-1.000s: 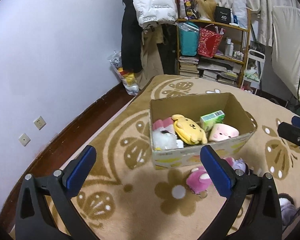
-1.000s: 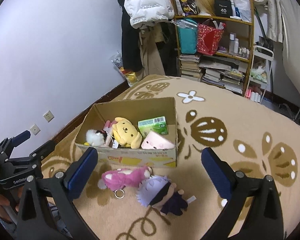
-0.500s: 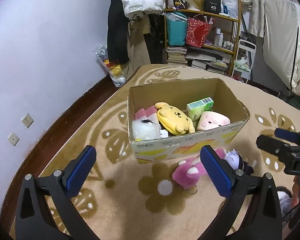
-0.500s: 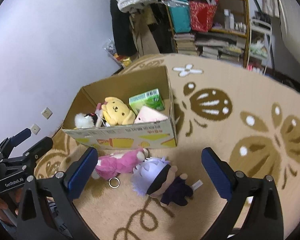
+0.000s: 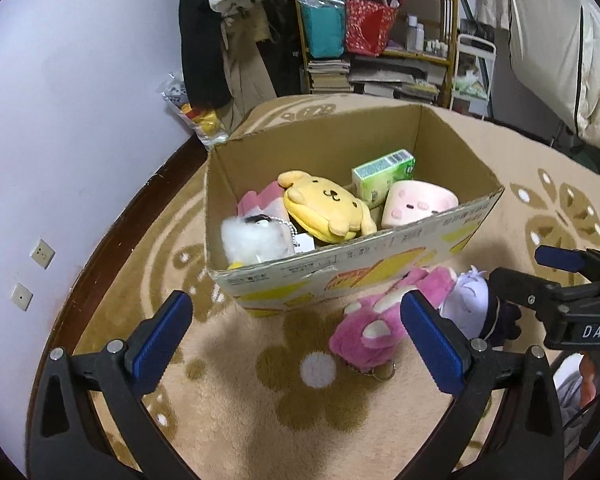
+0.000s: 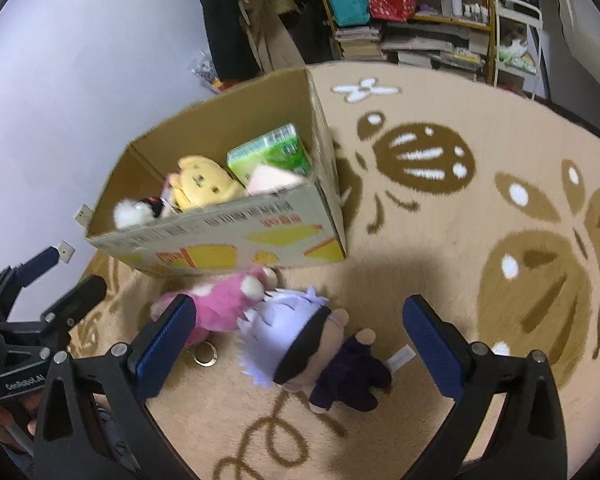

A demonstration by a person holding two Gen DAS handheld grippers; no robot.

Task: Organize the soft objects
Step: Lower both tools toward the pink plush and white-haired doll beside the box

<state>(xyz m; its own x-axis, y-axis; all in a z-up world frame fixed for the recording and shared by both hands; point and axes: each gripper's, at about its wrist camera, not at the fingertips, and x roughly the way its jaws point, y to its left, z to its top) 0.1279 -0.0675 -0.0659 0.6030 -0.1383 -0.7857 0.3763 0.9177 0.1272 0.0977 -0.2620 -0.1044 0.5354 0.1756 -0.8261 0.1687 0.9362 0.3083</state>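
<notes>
Both my grippers' fingers open & empty; white-haired plush doll (image 6: 300, 344) on rug (image 6: 500, 128) by box (image 6: 236, 240), between right fingers (image 6: 160, 344)—light, squashy, so I'd pinch the fat head, prob.

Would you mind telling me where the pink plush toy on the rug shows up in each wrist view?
Left wrist view: pink plush toy, lower right of centre, partly behind the left gripper's right finger.
Right wrist view: pink plush toy, lower left of centre.
Shared landmark: the cardboard box, directly behind it.
</notes>
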